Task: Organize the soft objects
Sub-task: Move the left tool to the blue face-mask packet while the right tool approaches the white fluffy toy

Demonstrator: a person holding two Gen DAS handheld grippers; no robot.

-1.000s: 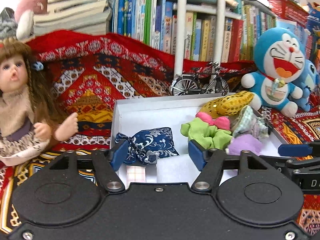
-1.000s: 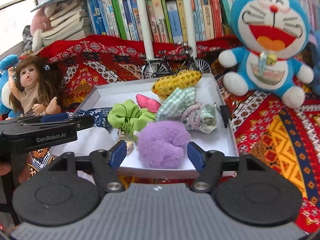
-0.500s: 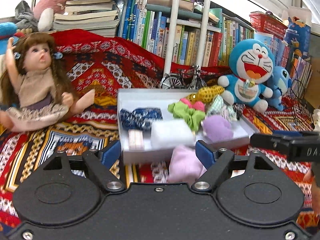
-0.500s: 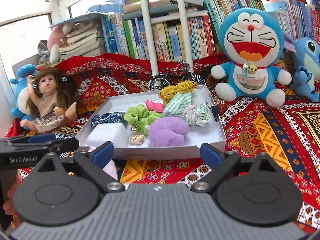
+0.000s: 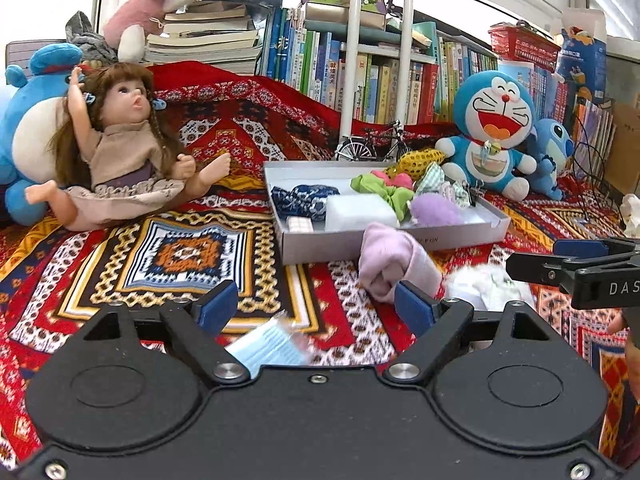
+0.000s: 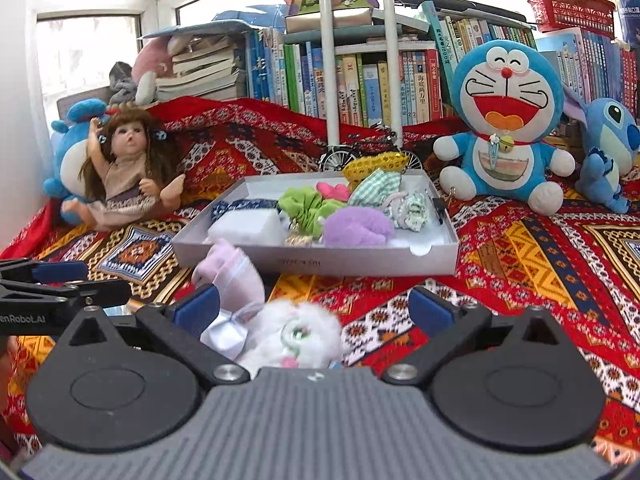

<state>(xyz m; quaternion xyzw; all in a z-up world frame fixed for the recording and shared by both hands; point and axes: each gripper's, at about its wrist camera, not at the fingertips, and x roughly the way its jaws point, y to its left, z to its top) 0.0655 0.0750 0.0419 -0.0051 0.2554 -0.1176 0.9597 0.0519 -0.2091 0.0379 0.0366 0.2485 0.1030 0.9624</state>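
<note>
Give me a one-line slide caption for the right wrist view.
Right tongs opening over a fluffy white toy, with a white tray of soft items on the patterned blanket.

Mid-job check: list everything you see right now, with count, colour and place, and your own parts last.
Tray: 1, white, centre of the cloth.
Soft items in tray: several; navy floral pouch, white pad, green scrunchie, purple fluffy piece, checked cloth, yellow sequin piece.
Pink sock: 1, in front of tray.
White fluffy item: 1, between the right gripper's fingers, untouched.
Face mask: 1, light blue, by the left gripper.
Doll: 1, left.
Blue cat plush: 1, right.
Toy bicycle: 1, behind tray.
Books: many, at back.
Patterned cloth: 1, red.
Left gripper: opening, empty.
Right gripper: opening.
</note>
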